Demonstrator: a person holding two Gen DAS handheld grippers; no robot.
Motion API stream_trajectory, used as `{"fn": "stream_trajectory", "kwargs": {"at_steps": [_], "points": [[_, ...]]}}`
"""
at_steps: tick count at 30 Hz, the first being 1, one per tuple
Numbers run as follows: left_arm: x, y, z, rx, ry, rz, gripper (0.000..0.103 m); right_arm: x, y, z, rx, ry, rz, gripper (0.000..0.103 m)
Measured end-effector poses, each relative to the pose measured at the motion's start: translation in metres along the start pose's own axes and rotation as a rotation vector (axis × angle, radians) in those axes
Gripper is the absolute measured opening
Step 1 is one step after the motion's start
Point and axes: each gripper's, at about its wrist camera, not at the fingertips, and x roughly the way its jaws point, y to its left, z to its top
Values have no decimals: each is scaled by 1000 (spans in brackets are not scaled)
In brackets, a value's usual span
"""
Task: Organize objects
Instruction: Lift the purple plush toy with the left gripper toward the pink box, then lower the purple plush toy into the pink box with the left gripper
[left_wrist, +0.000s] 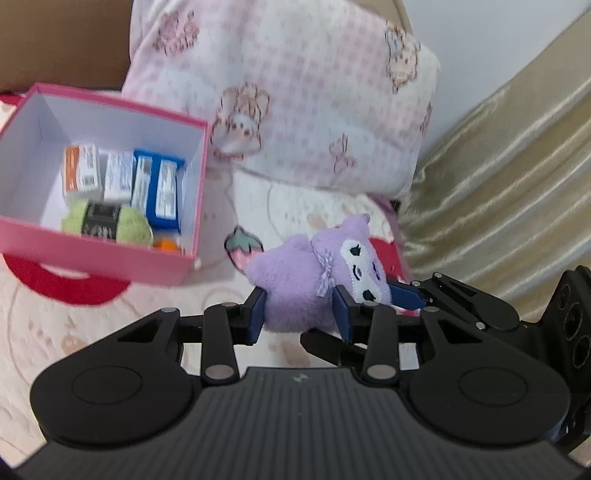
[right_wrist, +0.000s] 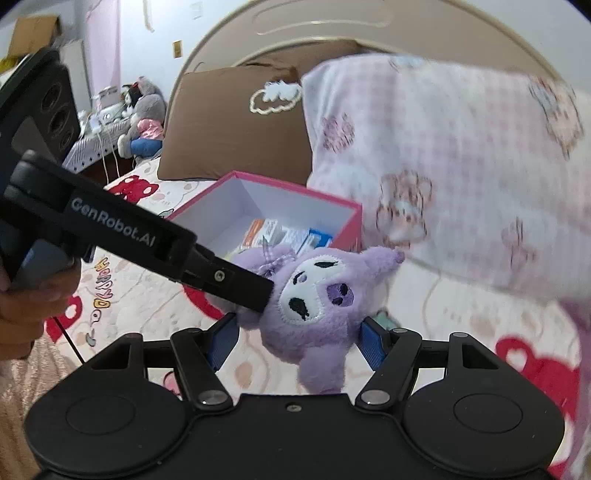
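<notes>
A purple plush toy (left_wrist: 291, 280) with a white face hangs just above the bedspread. My left gripper (left_wrist: 300, 312) is shut on its body, blue pads pressing both sides. My right gripper (right_wrist: 297, 338) is shut on its head (right_wrist: 314, 295), and one of that gripper's blue fingers (left_wrist: 406, 295) shows beside the face in the left wrist view. The left gripper's finger (right_wrist: 255, 291) reaches the toy from the left in the right wrist view. Behind stands an open pink box (left_wrist: 110, 264), also seen as the pink box (right_wrist: 352, 225), holding several small cartons (left_wrist: 122, 177), a green yarn ball (left_wrist: 107, 221) and something orange (left_wrist: 166, 244).
A pink checked pillow (left_wrist: 303, 92) leans right behind the toy and box. A brown pillow (right_wrist: 236, 122) and the headboard (right_wrist: 325, 22) lie further back. Gold curtain (left_wrist: 498, 177) hangs on the right. Plush toys (right_wrist: 142, 122) sit on a side table. A hand (right_wrist: 33, 295) holds the left gripper.
</notes>
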Motion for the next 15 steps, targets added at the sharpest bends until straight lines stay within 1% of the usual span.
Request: {"fn": "stream_trajectory", "kwargs": {"at_steps": [4,8,10,12,15], "points": [[-12,5,22,5,-59,4,36,8,6,32,-45,4,-20,73],[-22,11,44,10,-108,25,36,21,13,63,-57,-2,-31,73],[-34,18,48,-18,-151,36,36,29,19,77,-52,-2,-18,73],[-45,24,49,-16,-194,69,37,35,27,87,-50,-3,5,73],[-55,37,52,-25,-219,103,37,48,36,97,-57,5,35,73]]}}
